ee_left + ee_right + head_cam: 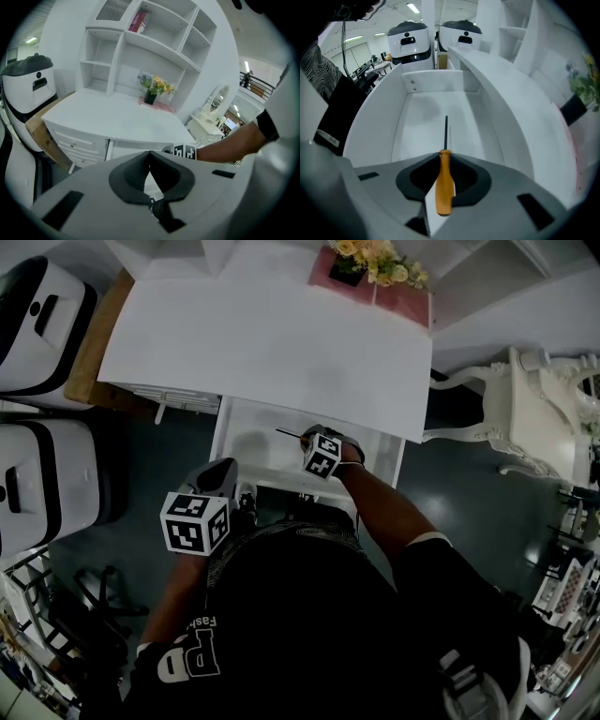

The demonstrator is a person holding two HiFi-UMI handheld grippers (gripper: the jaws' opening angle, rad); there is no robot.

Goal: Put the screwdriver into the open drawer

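My right gripper (443, 161) clenches the orange-handled screwdriver (444, 187), tip aimed into the open drawer (417, 108). If I let go from here, I reckon it could bounce or jab the floor. My left gripper (150, 157) is closed and empty.

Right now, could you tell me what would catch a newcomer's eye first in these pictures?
The orange-handled screwdriver stands out, clamped in the right gripper with its dark shaft pointing into the open white drawer. Next come the left gripper, shut and empty, near the drawer's front, and the yellow flowers at the desk's far corner.
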